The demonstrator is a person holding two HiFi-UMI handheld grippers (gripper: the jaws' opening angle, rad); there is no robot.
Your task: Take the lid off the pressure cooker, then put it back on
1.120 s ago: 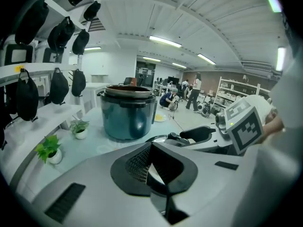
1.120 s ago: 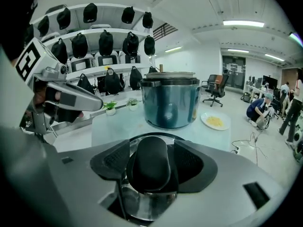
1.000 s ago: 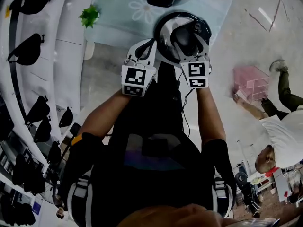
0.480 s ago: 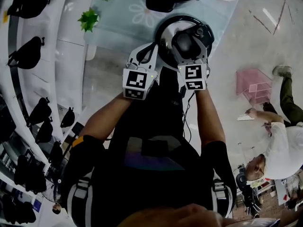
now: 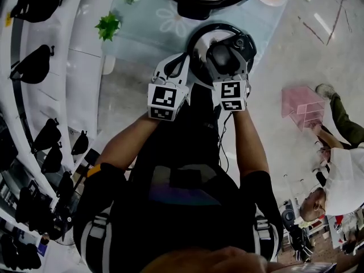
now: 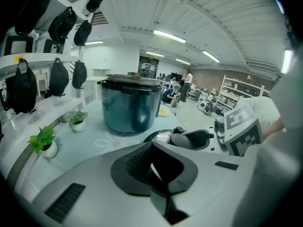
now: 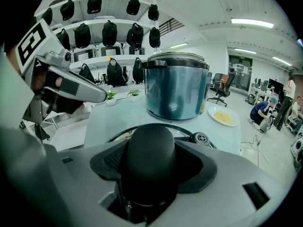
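Right gripper (image 7: 151, 173): I find its jaws clamped on the black knob (image 7: 150, 145) of the lid (image 5: 195, 43). The lid is off the pressure cooker (image 7: 177, 86). It is held on the pot's near side, apart from it, over the near edge of the counter (image 7: 111, 115).

Left gripper (image 6: 151, 171): I note its jaws pressed together with nothing between them, just beside the lid's left rim.

A plate of yellow food (image 7: 223, 117) lies on the counter right of the cooker. A small potted plant (image 6: 43, 141) stands to its left.
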